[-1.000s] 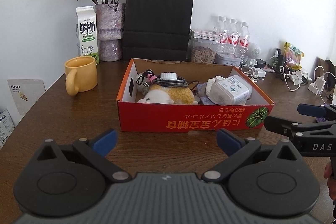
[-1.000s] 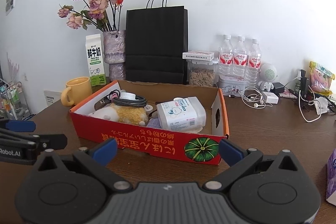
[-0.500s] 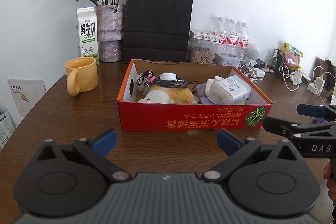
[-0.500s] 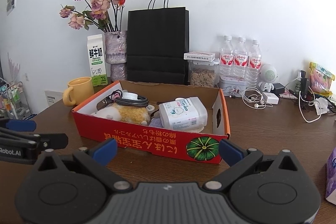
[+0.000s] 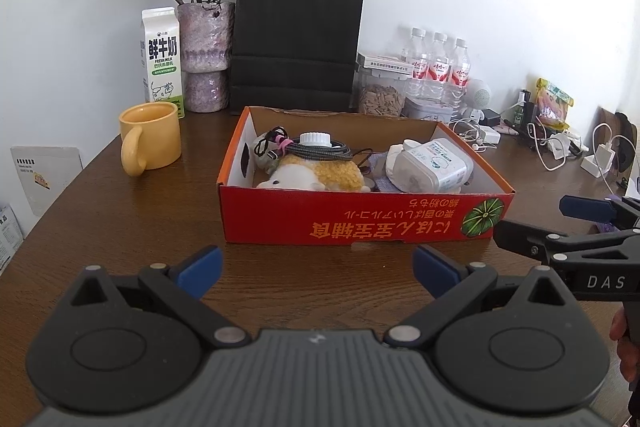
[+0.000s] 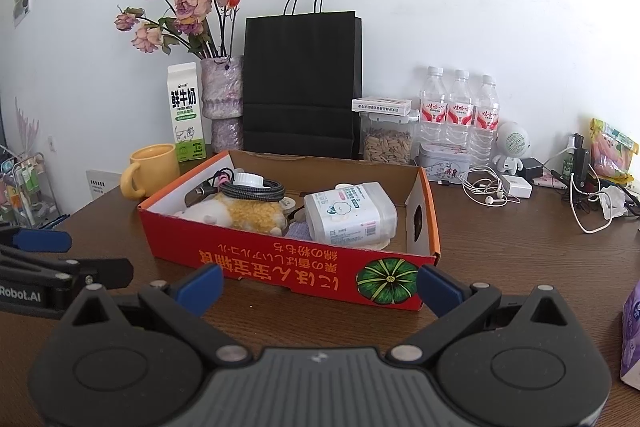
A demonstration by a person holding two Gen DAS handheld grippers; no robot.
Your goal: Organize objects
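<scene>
A red cardboard box (image 5: 360,223) (image 6: 280,263) stands on the brown table. Inside lie a yellow-and-white plush toy (image 5: 316,175) (image 6: 236,213), a coiled dark cable (image 5: 320,149) (image 6: 252,189) around a white cap, and a white plastic container (image 5: 434,167) (image 6: 348,215). My left gripper (image 5: 316,269) hovers open in front of the box, nothing between its blue pads. My right gripper (image 6: 318,287) is likewise open and empty before the box's front wall. Each gripper shows at the edge of the other's view.
A yellow mug (image 5: 150,137), milk carton (image 5: 162,61), vase of dried roses (image 5: 206,55) and black paper bag (image 5: 298,39) stand behind the box. Water bottles (image 6: 460,111), a seed jar, cables and chargers (image 6: 496,187) crowd the right. A purple packet (image 6: 632,335) lies at far right.
Both grippers have drifted only slightly; the box sits a little lower in the right wrist view. Both stay open and empty.
</scene>
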